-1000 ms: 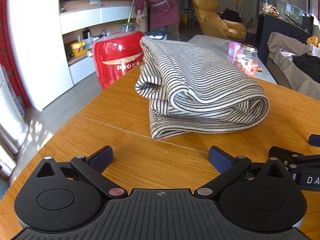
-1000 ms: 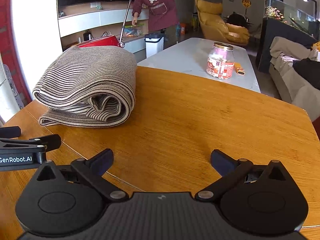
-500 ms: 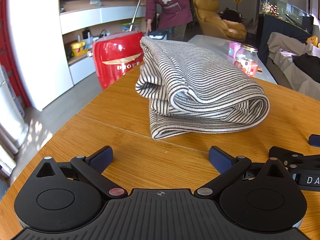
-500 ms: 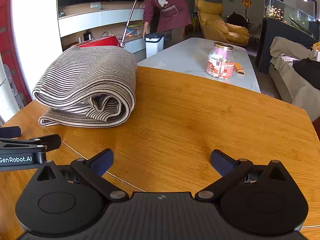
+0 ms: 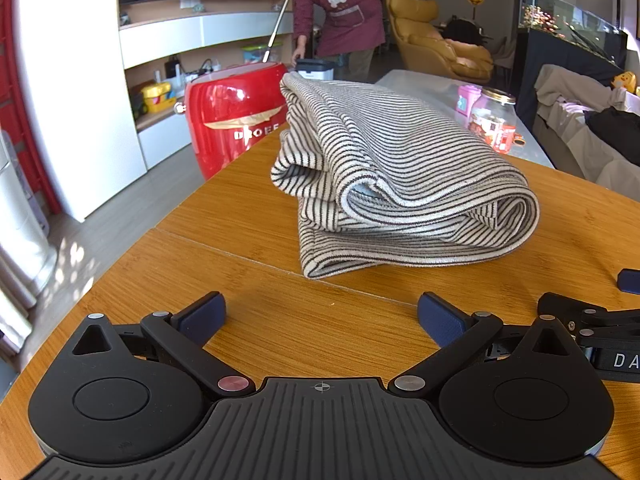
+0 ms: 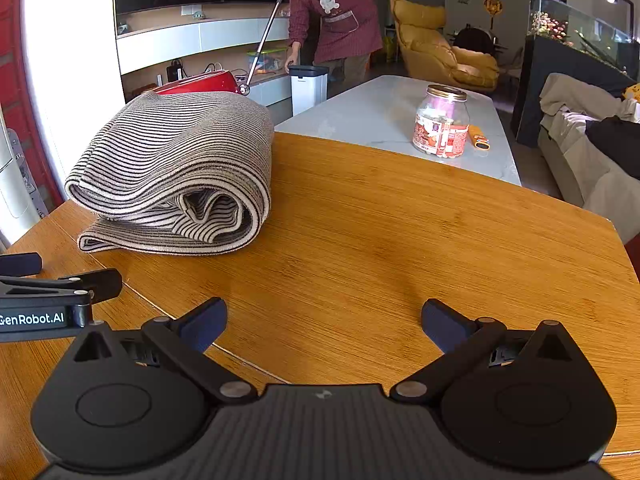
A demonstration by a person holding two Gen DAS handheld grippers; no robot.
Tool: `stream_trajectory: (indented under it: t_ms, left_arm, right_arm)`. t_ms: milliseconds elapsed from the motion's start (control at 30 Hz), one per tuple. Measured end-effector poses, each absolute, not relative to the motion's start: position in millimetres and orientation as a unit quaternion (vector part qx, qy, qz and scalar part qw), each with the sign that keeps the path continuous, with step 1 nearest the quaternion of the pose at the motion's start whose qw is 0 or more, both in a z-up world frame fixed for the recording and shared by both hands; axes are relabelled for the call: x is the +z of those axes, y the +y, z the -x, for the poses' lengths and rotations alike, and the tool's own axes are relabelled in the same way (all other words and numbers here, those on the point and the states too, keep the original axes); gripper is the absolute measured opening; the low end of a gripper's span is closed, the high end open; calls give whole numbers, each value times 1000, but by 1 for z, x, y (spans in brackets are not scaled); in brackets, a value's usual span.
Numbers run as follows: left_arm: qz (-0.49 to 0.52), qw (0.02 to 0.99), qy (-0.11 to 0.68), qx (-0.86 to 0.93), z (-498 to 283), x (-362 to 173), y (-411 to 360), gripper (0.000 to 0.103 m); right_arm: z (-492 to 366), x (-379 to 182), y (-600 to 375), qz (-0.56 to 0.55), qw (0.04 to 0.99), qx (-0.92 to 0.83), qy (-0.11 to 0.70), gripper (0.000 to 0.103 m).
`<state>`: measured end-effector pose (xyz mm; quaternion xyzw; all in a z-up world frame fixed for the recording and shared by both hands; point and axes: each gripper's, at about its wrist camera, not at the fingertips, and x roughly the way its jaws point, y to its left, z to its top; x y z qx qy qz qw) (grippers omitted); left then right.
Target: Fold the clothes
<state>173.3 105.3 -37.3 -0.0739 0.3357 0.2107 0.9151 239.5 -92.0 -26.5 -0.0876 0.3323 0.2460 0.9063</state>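
From the left wrist view, the left tongs (image 5: 320, 316) stand wide apart and hold nothing, their blue-padded fingers (image 5: 202, 314) low over the round honey-coloured wooden bench (image 5: 248, 320). Ahead of them, apart from both fingers, lies the folded cream knit garment with thin dark stripes (image 5: 400, 176), resting in a thick bundle on the bench with its rolled fold toward the right and its open layered edges facing the camera. Beyond its far left corner stands a glossy red rounded appliance with gold lettering (image 5: 236, 120). A clear glass jar with a gold lid (image 5: 493, 120) sits on a pale grey table (image 5: 424, 84) behind the bench. At the right edge part of the other black tool shows. In the background a person in a maroon apron (image 5: 340, 8) holds a long metal pole.

From the right wrist view, the right tongs (image 6: 324, 322) are likewise spread wide and empty, over bare bench wood. The striped garment (image 6: 176, 168) lies to the upper left, well clear of the fingers, its rolled end facing the camera. The jar (image 6: 442, 120) stands on the grey table at upper right.
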Motion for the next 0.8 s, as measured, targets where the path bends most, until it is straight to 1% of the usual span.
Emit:
stream_trajectory:
  t_ms: [800]
  left_arm:
    - [74,915,336,211,-173,-38,104,103]
  right_arm:
    - [-238,-26,-90,88,906,246,332,103]
